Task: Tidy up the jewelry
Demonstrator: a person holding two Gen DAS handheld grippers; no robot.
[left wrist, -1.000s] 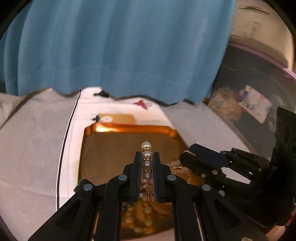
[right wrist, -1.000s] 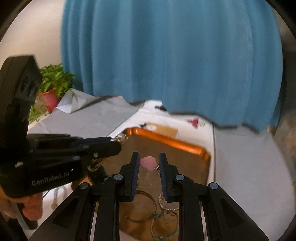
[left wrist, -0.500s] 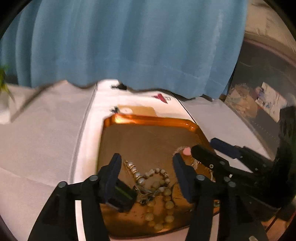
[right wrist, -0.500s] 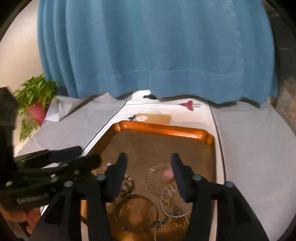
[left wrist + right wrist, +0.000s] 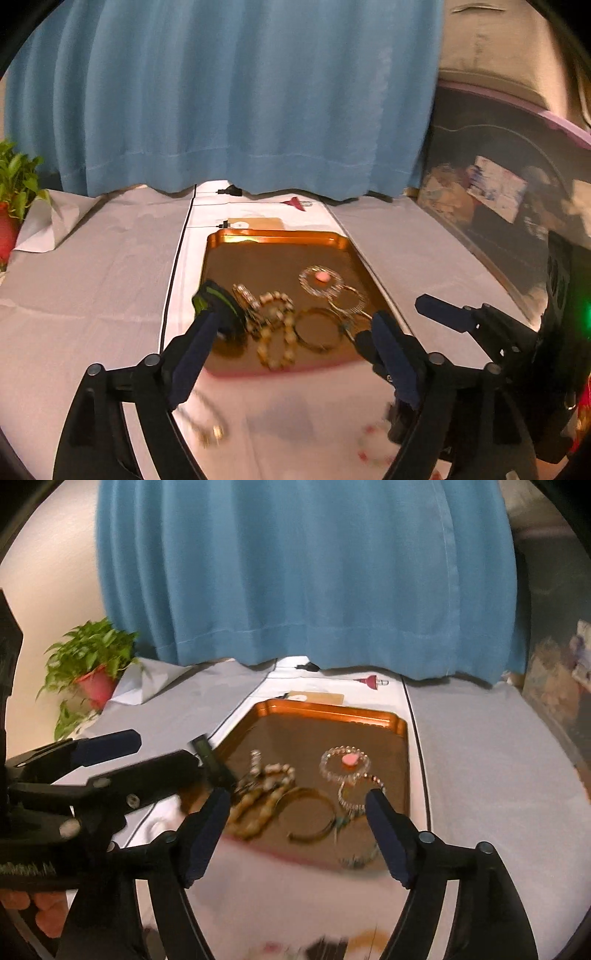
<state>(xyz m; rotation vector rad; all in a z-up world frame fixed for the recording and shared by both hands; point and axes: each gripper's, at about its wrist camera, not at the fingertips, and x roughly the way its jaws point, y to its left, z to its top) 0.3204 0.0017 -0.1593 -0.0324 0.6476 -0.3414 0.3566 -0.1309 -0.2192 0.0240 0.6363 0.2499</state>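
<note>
While both sets of jaws, left gripper (image 5: 291, 325) and right gripper (image 5: 297, 805), are opening and empty, jewelry (image 5: 275, 325) lies in the tray (image 5: 273, 236) nearside; approach one separate piece, avoiding tangles.

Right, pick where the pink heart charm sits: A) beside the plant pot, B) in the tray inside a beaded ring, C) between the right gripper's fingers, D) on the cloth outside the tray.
B: the pink heart charm lies on the tray, ringed by a clear beaded bracelet, well beyond the right gripper.
</note>
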